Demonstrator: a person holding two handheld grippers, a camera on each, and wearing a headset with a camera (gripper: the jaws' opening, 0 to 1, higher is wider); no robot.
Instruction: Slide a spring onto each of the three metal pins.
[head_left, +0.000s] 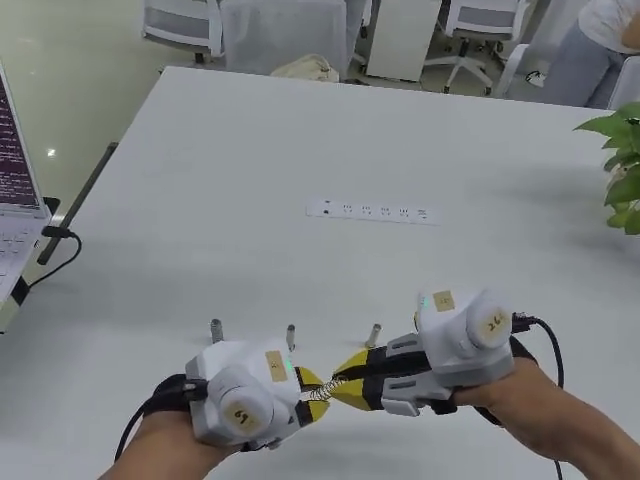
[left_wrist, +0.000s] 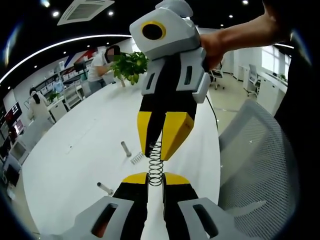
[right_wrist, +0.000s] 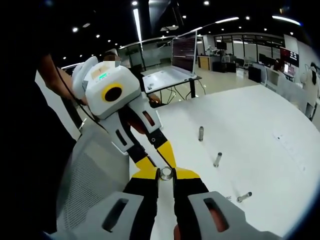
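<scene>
A small metal spring (head_left: 319, 392) hangs just above the table's near edge, between my two grippers, which face each other. My left gripper (head_left: 311, 386) is shut on one end of the spring (left_wrist: 155, 167). My right gripper (head_left: 341, 387) is shut on the other end, which appears as a ring (right_wrist: 166, 173) between its yellow tips. Three short metal pins stand upright in a row just beyond the grippers: the left pin (head_left: 215, 330), the middle pin (head_left: 291, 335) and the right pin (head_left: 374, 333). A second spring (left_wrist: 136, 159) lies on the table beside a pin (left_wrist: 126, 148).
A white power strip (head_left: 372, 211) lies mid-table. An open laptop (head_left: 15, 200) and its cable sit off the left edge, and a green plant (head_left: 620, 170) stands at the right. Office chairs stand beyond the far edge. A mesh chair back (left_wrist: 260, 165) is close behind me.
</scene>
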